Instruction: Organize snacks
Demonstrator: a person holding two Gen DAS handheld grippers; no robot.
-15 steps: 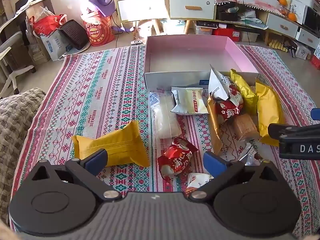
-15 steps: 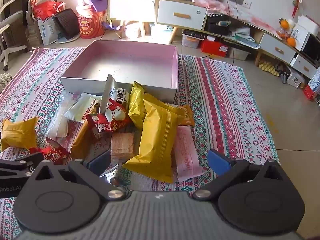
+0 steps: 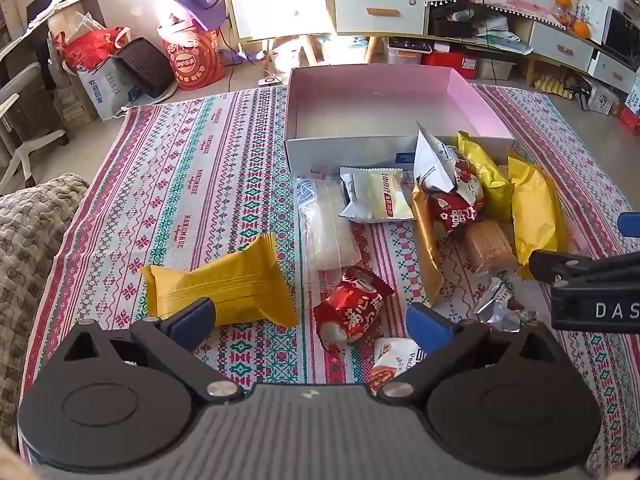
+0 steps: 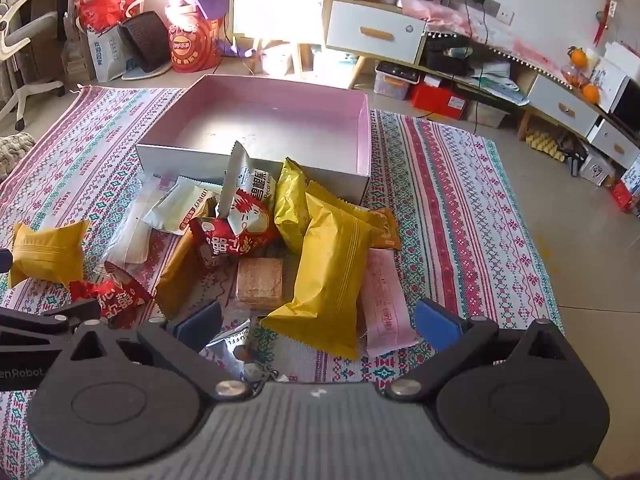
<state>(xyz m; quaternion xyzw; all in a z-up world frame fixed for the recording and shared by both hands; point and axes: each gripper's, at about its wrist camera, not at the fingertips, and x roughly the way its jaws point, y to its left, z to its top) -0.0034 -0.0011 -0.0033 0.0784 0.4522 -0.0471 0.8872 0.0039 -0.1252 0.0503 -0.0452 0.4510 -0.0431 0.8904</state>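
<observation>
A pink-lined open box (image 3: 384, 96) (image 4: 280, 128) sits empty on the patterned rug. Several snack packets lie in a heap before it. My left gripper (image 3: 310, 322) is open and empty, just above a yellow packet (image 3: 224, 284) on its left and a red packet (image 3: 352, 312) between its fingers. My right gripper (image 4: 318, 322) is open and empty over a large yellow packet (image 4: 328, 272), with a brown wafer block (image 4: 259, 282) and a pink packet (image 4: 386, 300) beside it. The right gripper's body also shows at the right edge of the left wrist view (image 3: 592, 284).
The striped rug (image 3: 180, 184) covers the floor. A knitted grey cushion (image 3: 28, 232) lies at the left. Bags (image 3: 192, 60), a chair (image 4: 24, 40) and low white cabinets (image 4: 376, 36) stand behind the box. Bare floor (image 4: 580, 240) lies right of the rug.
Both grippers have shifted only slightly; the right one has edged forward over the heap. No packet has moved.
</observation>
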